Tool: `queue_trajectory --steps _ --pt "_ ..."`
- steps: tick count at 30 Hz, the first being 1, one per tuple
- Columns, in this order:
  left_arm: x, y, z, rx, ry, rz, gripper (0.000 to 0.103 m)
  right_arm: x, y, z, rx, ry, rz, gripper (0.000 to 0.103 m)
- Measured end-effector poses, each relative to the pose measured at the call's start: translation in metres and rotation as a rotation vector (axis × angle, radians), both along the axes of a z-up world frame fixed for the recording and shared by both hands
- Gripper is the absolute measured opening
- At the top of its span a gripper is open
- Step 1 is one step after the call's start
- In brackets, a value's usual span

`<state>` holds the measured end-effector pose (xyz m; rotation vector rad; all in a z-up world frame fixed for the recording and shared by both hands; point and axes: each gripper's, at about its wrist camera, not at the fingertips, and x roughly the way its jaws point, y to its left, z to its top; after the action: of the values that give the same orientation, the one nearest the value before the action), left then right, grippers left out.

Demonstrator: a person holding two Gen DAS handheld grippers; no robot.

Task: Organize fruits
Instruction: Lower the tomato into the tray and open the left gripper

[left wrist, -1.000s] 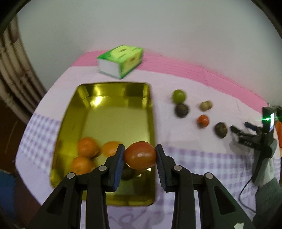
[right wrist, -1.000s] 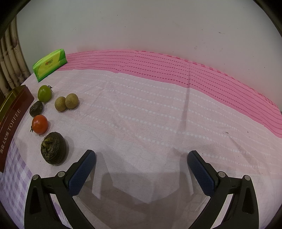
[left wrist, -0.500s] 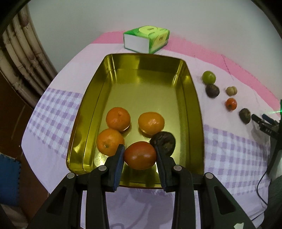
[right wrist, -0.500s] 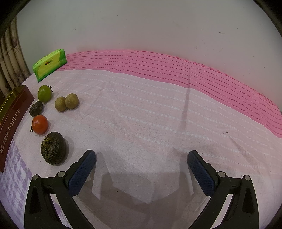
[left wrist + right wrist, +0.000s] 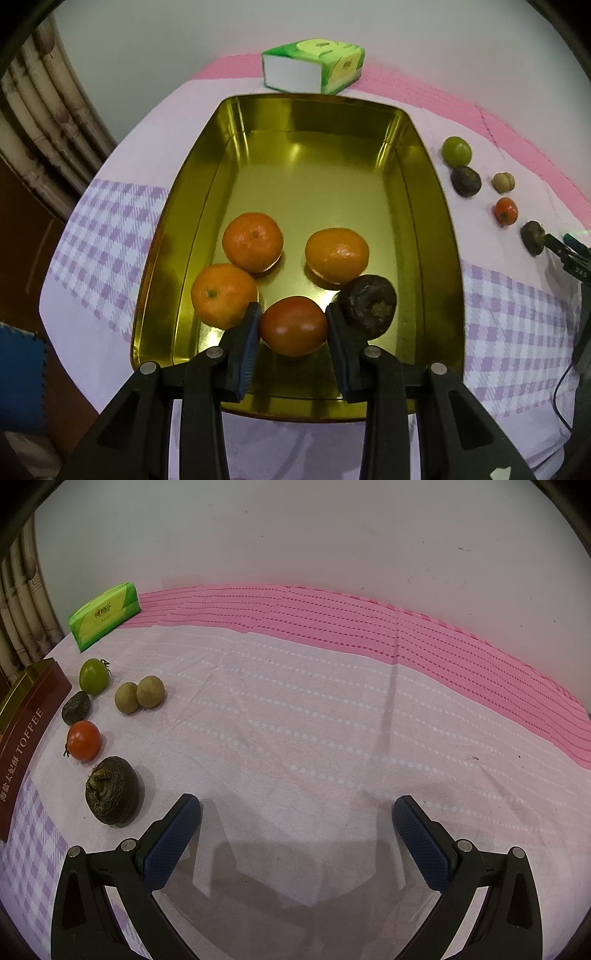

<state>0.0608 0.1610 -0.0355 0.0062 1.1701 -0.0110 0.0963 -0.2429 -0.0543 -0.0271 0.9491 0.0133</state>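
Observation:
My left gripper (image 5: 293,323) is shut on a red-orange tomato (image 5: 293,326), low over the near end of the gold tin tray (image 5: 317,162). Three oranges (image 5: 253,240) and a dark wrinkled fruit (image 5: 369,304) lie in the tray around it. On the cloth right of the tray lie a green fruit (image 5: 93,675), a dark fruit (image 5: 75,708), two tan round fruits (image 5: 139,695), a small red tomato (image 5: 83,740) and a dark brown wrinkled fruit (image 5: 112,795). My right gripper (image 5: 297,818) stands open over bare cloth, right of that brown fruit.
A green tissue pack (image 5: 314,64) lies beyond the tray's far end, against the white wall. The tray's brown side reads TOFFEE (image 5: 26,734). A pink band of cloth (image 5: 369,627) runs along the back. The table edge drops off at the left (image 5: 59,295).
My left gripper has come down and in over the tray with the tomato held, so the tray and its oranges now fill the view. The right gripper has not moved.

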Motion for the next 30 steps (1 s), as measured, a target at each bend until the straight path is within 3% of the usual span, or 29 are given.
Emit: queue_trajectory --steps 30 --pt "0.003 -0.001 -0.015 -0.013 0.004 -0.011 0.033 0.002 0.0 -0.001 0.001 0.0 -0.004 0.103"
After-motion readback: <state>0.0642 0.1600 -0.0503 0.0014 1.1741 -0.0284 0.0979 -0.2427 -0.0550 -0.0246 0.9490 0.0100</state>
